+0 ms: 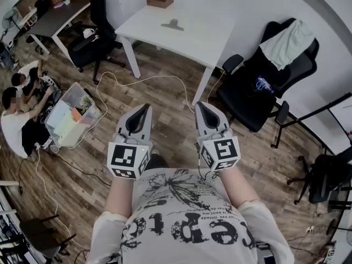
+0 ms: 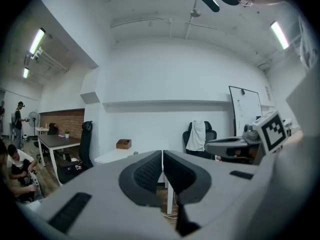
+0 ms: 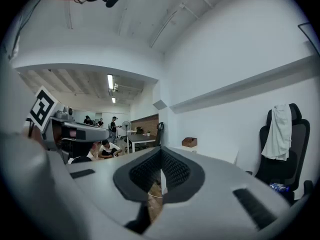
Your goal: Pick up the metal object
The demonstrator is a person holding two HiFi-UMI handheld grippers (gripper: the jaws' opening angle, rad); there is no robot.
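white shirt [image 1: 181, 194] with illegible lettering

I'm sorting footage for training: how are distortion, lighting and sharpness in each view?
Head view: even light, edges bend outward, metal object on the white table small yet clear. Left gripper view: fisheye, black corners, ceiling tube lights blown out. Right gripper view: same fisheye and dark rim.
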